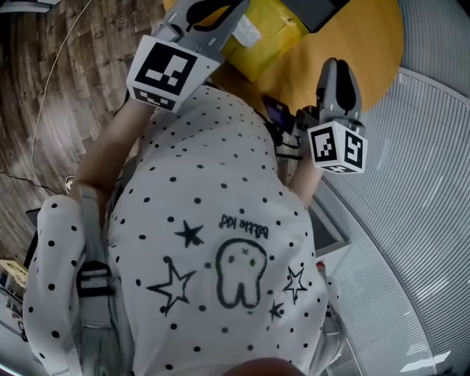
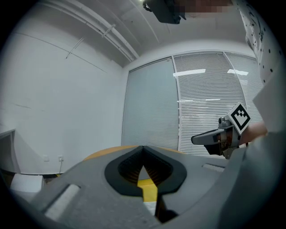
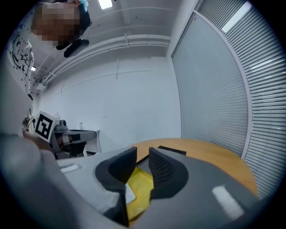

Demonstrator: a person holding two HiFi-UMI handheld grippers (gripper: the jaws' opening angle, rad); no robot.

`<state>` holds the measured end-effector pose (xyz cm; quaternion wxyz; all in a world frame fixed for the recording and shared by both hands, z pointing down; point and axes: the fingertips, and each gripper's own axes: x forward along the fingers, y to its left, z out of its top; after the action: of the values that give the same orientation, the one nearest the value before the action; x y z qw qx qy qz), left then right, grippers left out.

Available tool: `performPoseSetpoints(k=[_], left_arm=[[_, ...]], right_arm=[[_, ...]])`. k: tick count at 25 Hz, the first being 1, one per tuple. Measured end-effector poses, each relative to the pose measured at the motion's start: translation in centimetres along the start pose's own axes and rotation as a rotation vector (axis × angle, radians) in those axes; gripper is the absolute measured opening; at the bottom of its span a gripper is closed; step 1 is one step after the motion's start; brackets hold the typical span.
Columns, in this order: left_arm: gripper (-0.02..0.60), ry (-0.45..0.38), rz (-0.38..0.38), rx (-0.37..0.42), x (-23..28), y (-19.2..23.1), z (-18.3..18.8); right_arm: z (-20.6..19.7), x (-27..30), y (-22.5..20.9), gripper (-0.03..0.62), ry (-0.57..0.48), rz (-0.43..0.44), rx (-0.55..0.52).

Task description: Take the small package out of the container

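Note:
A yellow package (image 1: 268,33) with a white label lies on the round orange table (image 1: 367,51), beside a dark container (image 1: 323,11) that the top edge of the head view cuts off. My left gripper (image 2: 142,151) is held above the package's left side; its jaw tips meet with nothing between them, and the package (image 2: 148,190) shows below them. My right gripper (image 3: 142,162) is raised at the table's near side, its jaws apart and empty. Beyond the gap I see the package (image 3: 139,190) and the dark container (image 3: 170,150). The person's white dotted shirt (image 1: 213,242) hides the table's near edge.
A wall of slatted blinds (image 1: 426,191) runs along the right. Wooden floor (image 1: 66,66) with a thin cable lies to the left. Each gripper shows in the other's view: the right one (image 2: 221,135), the left one (image 3: 73,134). A white cabinet (image 2: 24,181) stands at the far left.

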<state>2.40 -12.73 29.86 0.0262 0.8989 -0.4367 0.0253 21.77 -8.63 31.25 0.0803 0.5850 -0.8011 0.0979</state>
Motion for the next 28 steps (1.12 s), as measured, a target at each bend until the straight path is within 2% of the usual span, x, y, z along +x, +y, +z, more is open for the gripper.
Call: performPoseSetpoints(k=[7,11,16,28], left_arm=[[0.009,-0.002,0.021,-0.001,-0.9,2.1,0.8],[0.009,0.012,0.023,0.01,-0.6,1.9,-0.1],[0.009,0.014,0.055,-0.019,-0.5,2.8,0.1],[0.01,0.007,0.039,-0.014,-0.5,2.9,0.4]], right_arm=[[0.6,1.9,1.5,0.101,0.033,0.021,-0.034],[-1.0,2.7,1.2,0.101,0.06,0.04,-0.03],[-1.3,4.3,1.5,0.109,0.104,0.069,-0.037],[-1.3,4.5,1.5,0.115,0.144,0.066,-0.074]])
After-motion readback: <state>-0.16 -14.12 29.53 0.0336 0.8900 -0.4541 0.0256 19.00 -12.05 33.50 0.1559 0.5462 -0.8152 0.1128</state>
